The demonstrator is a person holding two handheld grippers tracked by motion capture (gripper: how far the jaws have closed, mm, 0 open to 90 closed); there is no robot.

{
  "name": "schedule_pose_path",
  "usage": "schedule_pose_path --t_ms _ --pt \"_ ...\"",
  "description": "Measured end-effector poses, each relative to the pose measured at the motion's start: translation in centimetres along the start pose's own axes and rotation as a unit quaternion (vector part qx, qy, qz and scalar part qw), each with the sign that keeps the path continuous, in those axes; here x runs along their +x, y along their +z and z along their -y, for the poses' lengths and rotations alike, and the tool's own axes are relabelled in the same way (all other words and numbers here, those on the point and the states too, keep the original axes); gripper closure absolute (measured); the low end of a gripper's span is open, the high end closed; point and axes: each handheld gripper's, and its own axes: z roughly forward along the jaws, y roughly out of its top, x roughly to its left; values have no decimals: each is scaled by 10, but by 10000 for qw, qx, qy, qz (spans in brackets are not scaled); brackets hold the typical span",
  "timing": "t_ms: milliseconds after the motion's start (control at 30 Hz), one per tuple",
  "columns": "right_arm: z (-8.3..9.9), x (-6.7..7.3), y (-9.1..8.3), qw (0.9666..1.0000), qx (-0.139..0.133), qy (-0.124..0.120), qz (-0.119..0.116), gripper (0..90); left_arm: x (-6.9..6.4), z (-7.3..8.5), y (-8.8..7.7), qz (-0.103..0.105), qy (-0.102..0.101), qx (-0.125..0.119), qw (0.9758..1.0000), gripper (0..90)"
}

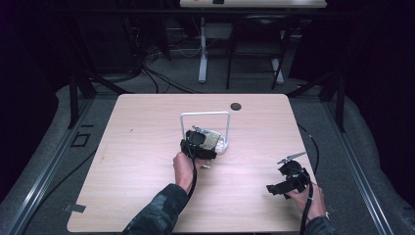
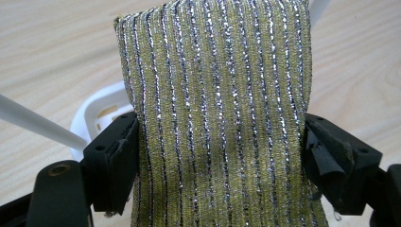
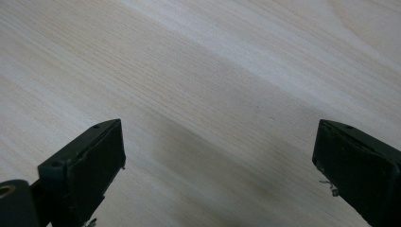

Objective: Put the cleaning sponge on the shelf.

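A yellow-green knitted cloth with silver stripes (image 2: 215, 118) is clamped between the jaws of my left gripper (image 2: 217, 142), whose pads press on both its edges. From the high view the left gripper (image 1: 199, 143) holds that cloth (image 1: 210, 140) over the foot of a white wire rack (image 1: 205, 115) at the table's middle. The rack's white base (image 2: 101, 109) and one thin rod (image 2: 38, 124) lie just behind the cloth. My right gripper (image 1: 275, 188) rests near the table's front right, its jaws wide apart (image 3: 220, 156) over bare wood.
The light wooden table (image 1: 147, 161) has a dark round cable hole (image 1: 236, 106) at the back right. Cables trail from both grippers. Behind the table stand desk legs and floor cables in a dark room.
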Motion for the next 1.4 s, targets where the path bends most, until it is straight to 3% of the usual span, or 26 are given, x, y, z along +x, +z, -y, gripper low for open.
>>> schedule_pose_path --t_ms 267,567,767,1400 --pt "0 0 0 10000 -13 -19 -8 26 -5 -1 12 -47 -3 -70 10000 197" --pt "0 0 0 10000 -1 -53 -18 28 0 -7 16 -101 -99 -193 9997 194" --pt "0 1 0 10000 3 -70 -40 32 -1 -10 20 -194 -43 -279 9994 192" --pt "-1 3 -1 9998 84 -136 -75 43 0 -18 37 -374 -6 -221 9991 172"
